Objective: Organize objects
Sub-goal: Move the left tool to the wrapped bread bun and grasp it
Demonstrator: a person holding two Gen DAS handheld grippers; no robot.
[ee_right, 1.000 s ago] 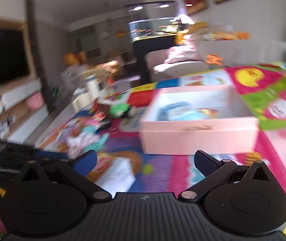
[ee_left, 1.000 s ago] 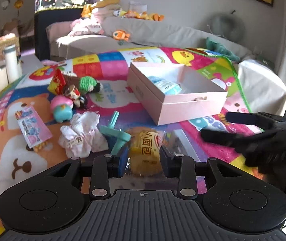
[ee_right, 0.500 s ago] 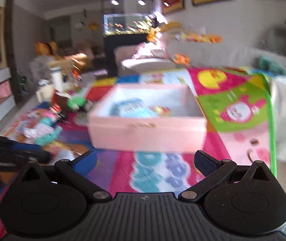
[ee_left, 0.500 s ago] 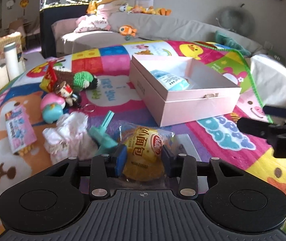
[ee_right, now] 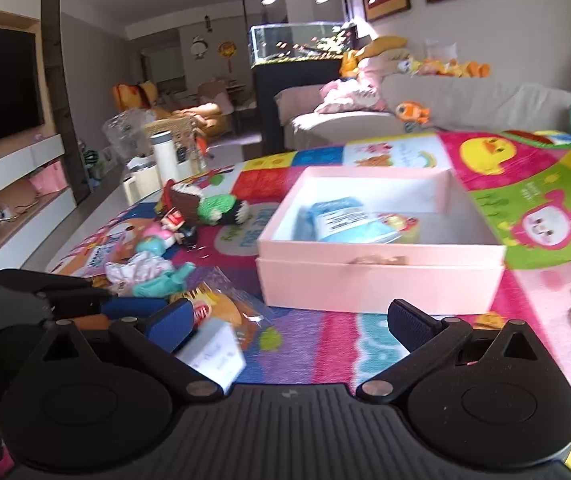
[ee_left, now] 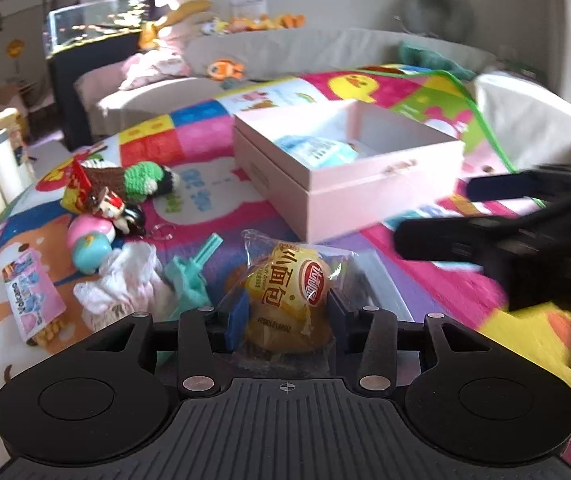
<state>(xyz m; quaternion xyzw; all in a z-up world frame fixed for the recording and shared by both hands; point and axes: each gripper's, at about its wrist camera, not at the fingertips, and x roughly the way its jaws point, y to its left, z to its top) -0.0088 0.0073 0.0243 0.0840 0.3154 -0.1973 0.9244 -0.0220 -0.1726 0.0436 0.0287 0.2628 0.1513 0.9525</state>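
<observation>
the left gripper [ee_left: 285, 312] holds a wrapped bread snack [ee_left: 289, 292] between its jaws, raised just above the colourful play mat [ee_left: 205, 140], apparently bound for the open pink box [ee_left: 365, 184], which already holds a blue packet [ee_left: 317, 152]. the right gripper [ee_right: 289, 320] hovers nearby with jaws wide and empty, seemingly kept clear. a teal toy [ee_left: 189, 276], crumpled cloth [ee_left: 125, 280] and small dolls [ee_left: 109, 204] await sorting. the snack's lower half is hidden behind the gripper body; the box's far contents are hard to make out.
</observation>
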